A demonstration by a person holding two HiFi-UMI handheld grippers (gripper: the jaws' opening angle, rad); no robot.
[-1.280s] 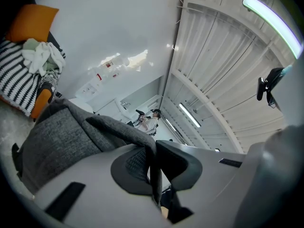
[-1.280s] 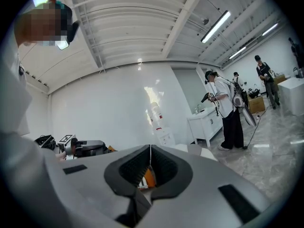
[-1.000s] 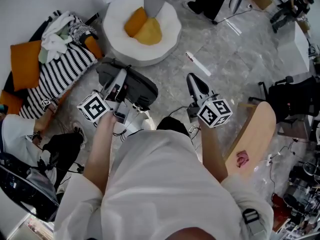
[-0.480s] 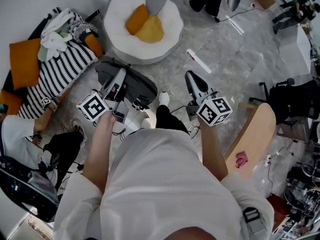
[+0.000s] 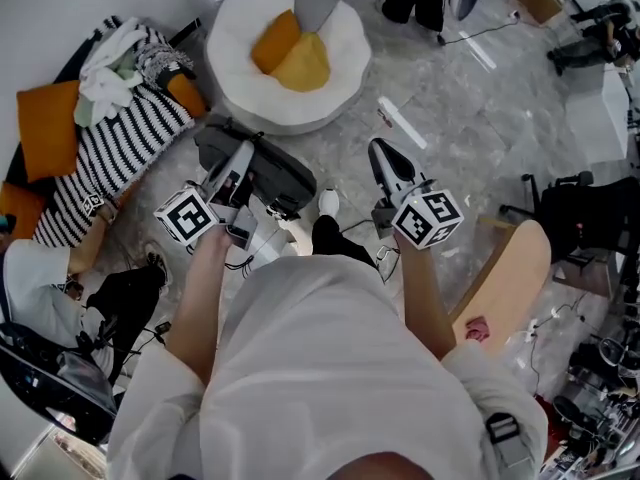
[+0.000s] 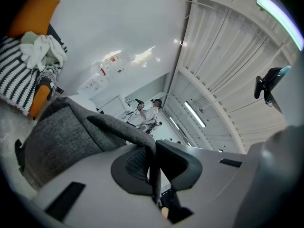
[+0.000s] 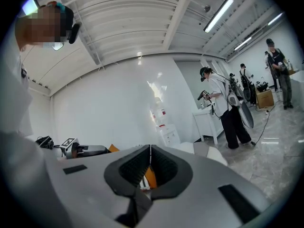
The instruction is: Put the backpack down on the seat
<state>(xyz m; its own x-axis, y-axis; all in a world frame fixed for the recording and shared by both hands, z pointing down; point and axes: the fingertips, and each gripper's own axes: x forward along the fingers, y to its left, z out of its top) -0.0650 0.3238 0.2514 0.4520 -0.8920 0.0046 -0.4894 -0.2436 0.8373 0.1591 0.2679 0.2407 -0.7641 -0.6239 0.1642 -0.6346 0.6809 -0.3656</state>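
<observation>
The grey backpack hangs above the floor, just in front of my left gripper, which is shut on a fabric strap of the backpack. In the left gripper view the backpack's grey body fills the lower left. The seat, a round white beanbag with orange cushions, lies on the floor beyond it. My right gripper is held level to the right, shut with nothing in it; its jaws meet at the tips.
A striped cushion with clothes and orange pillows lies at the left. A seated person is at the lower left. A wooden board and black chair stand right. A white strip lies on the floor.
Both grippers and the backpack have edged forward toward the white seat. A white shoe has stepped into view below the backpack. The grip is unchanged.
</observation>
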